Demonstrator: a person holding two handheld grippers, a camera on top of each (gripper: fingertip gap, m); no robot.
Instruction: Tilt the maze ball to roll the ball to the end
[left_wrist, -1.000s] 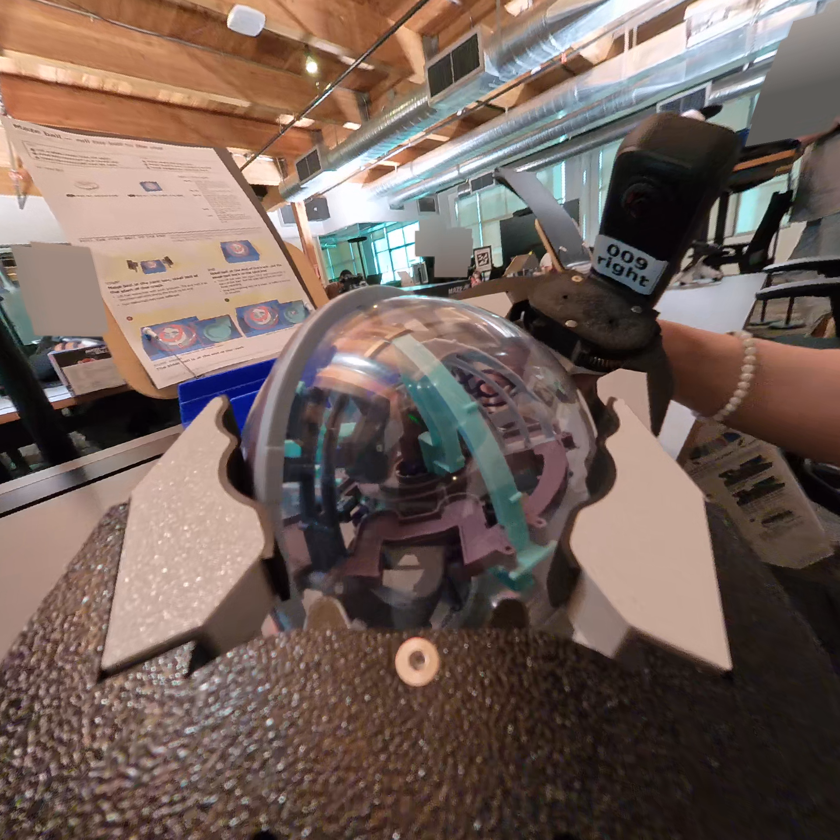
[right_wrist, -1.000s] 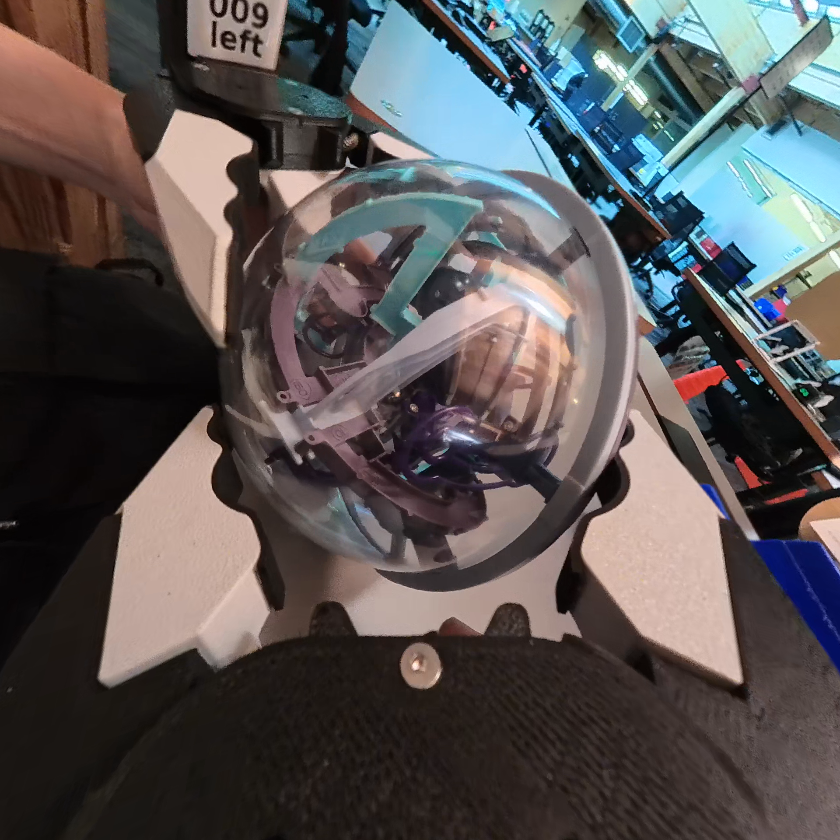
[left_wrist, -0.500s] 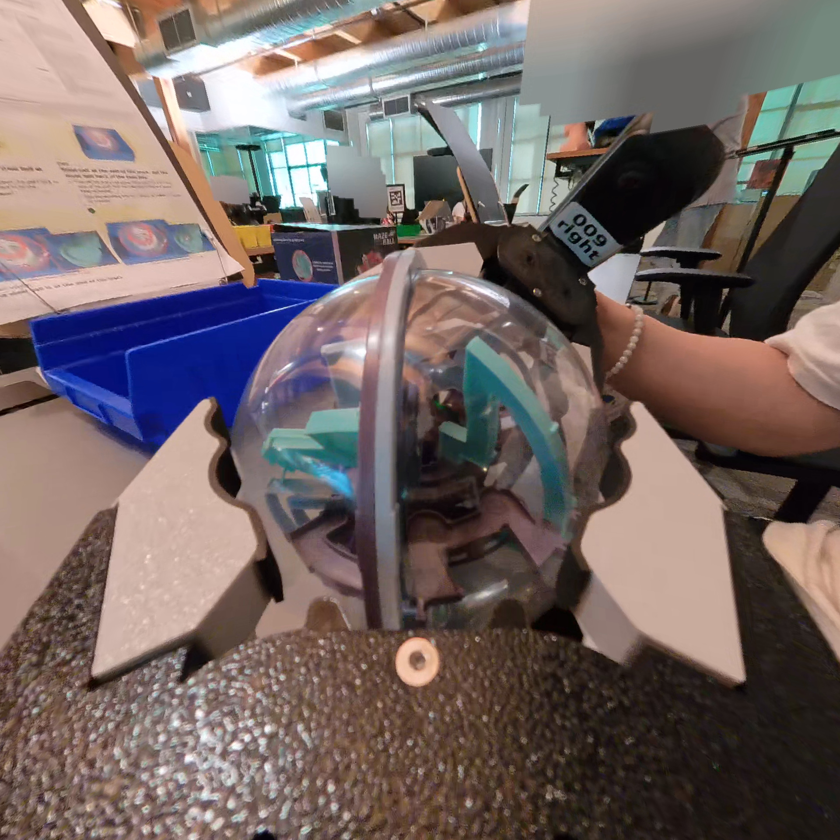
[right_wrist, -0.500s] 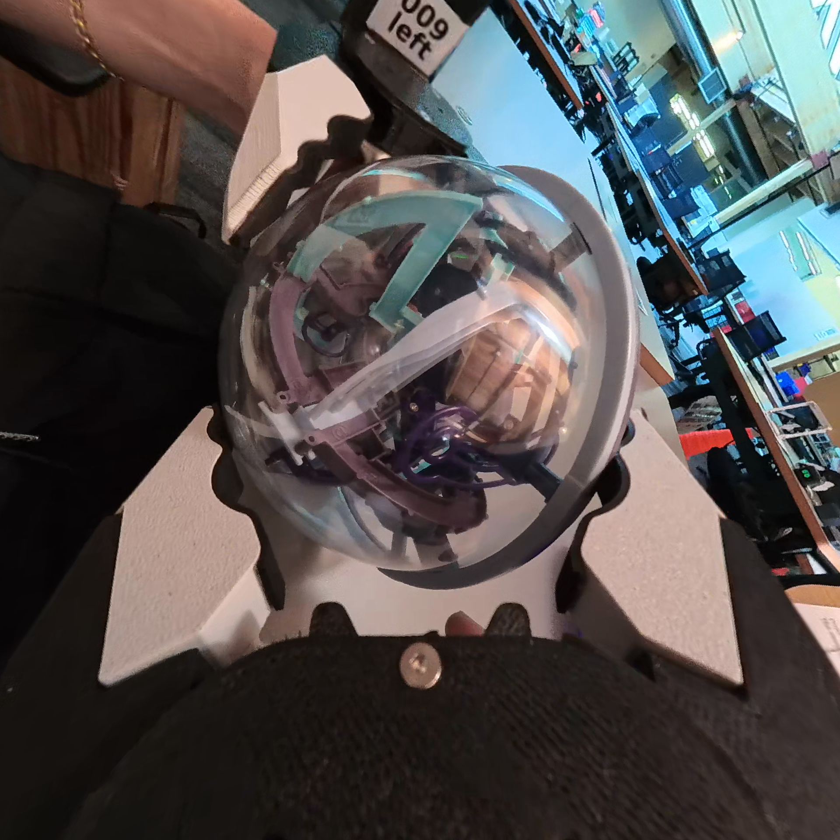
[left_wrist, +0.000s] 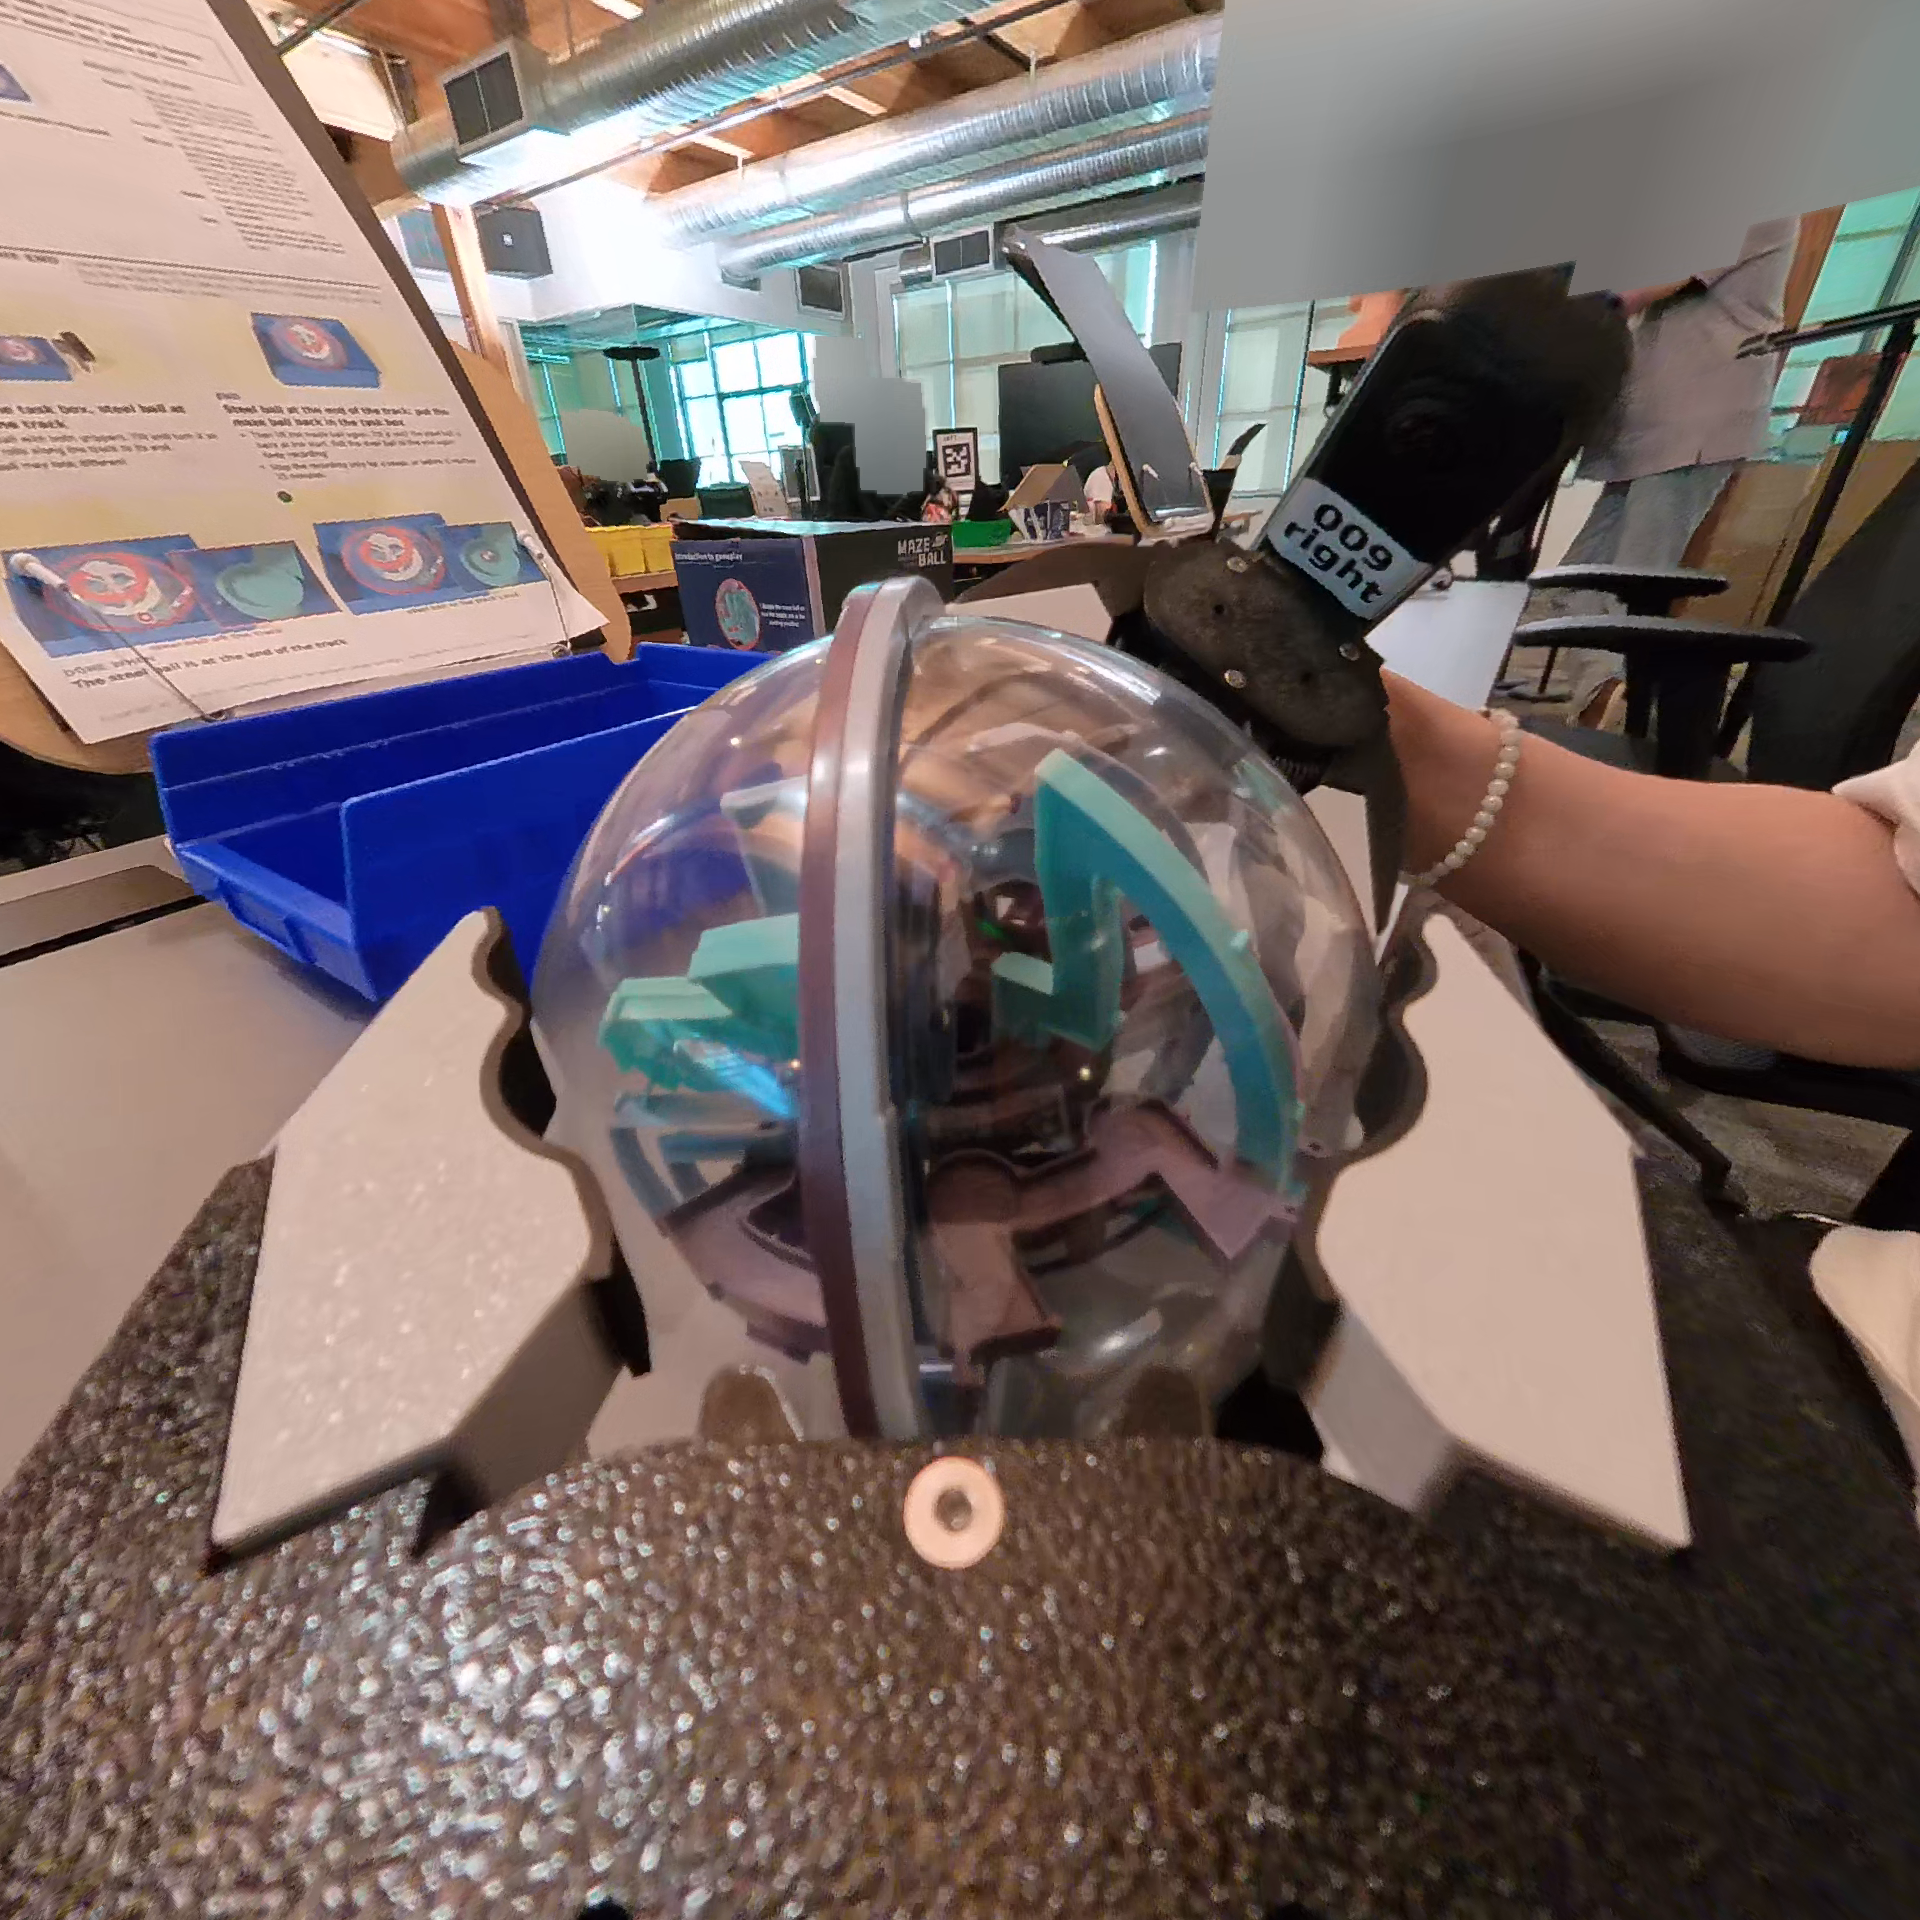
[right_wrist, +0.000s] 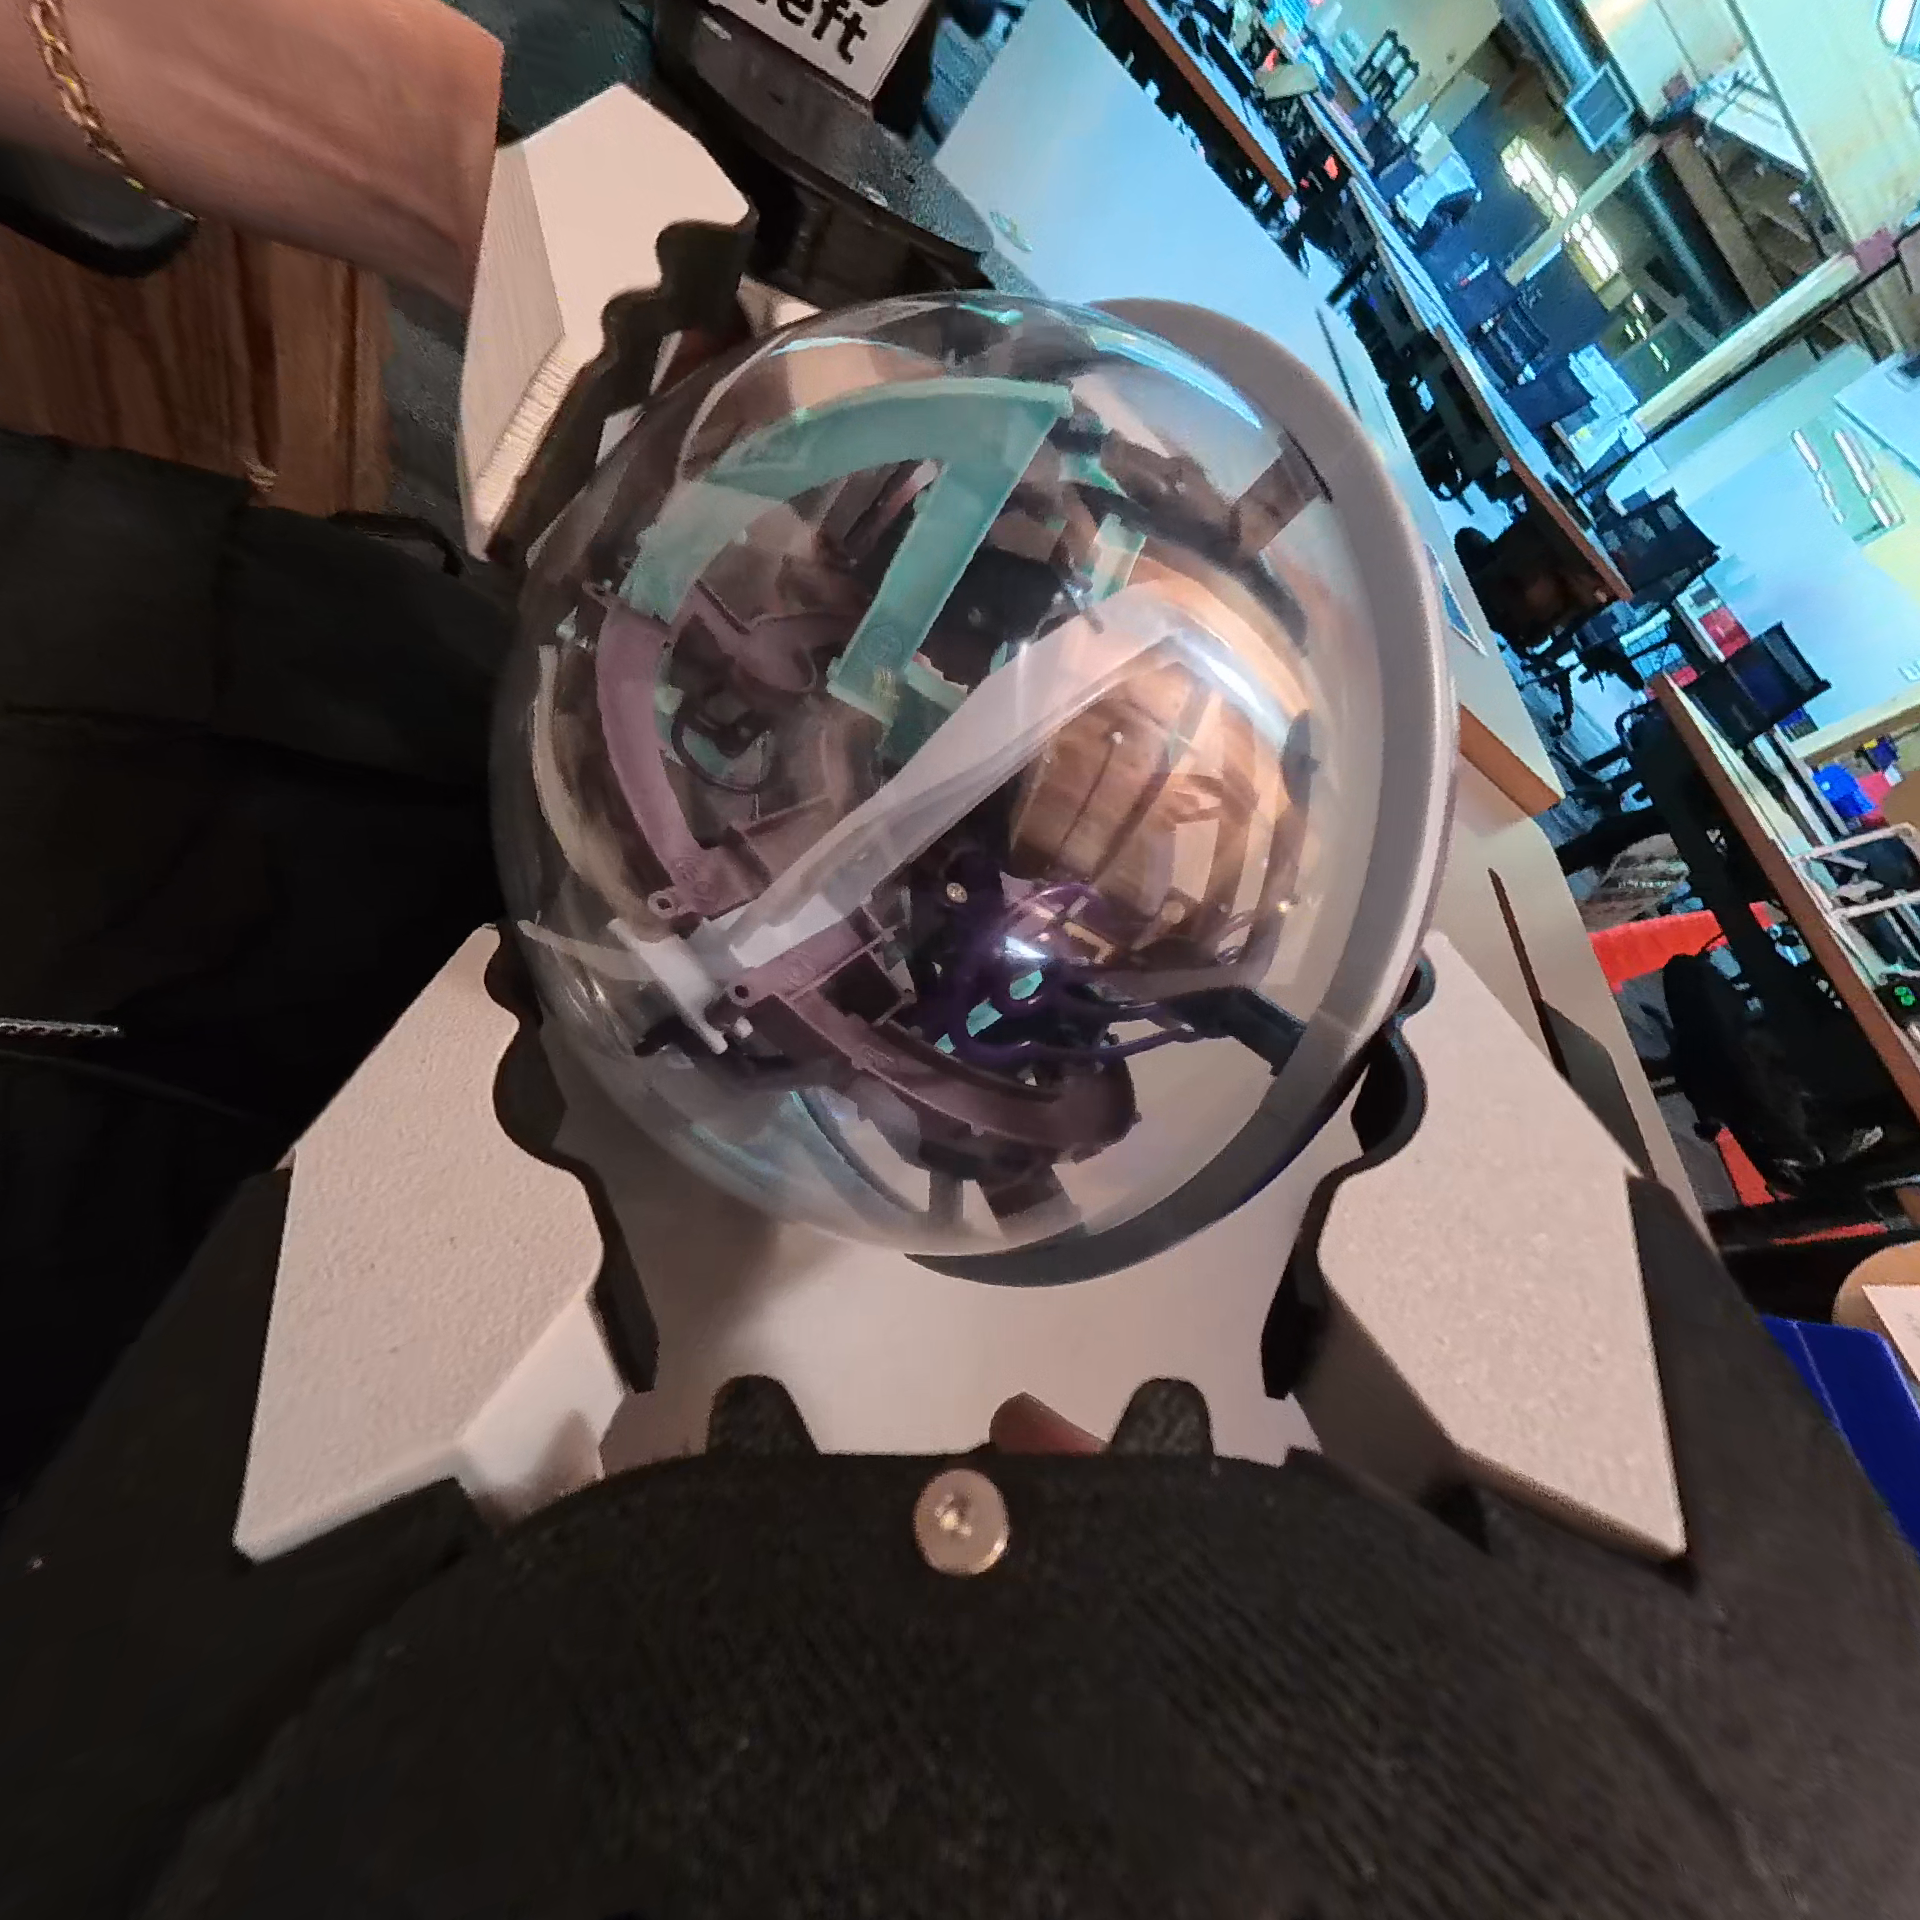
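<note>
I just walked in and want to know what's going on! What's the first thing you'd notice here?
A big clear maze ball with teal and purple tracks inside fills the middle of both views. Two tools clamp it from opposite sides: the left tool up close, the right tool behind the ball, with a person's arm reaching in. A blue bin sits on the table behind, to the left.

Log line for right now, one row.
phase: tilting | held: maze ball, off the table | left gripper: clamped | right gripper: clamped | steel ball: not visible
</note>
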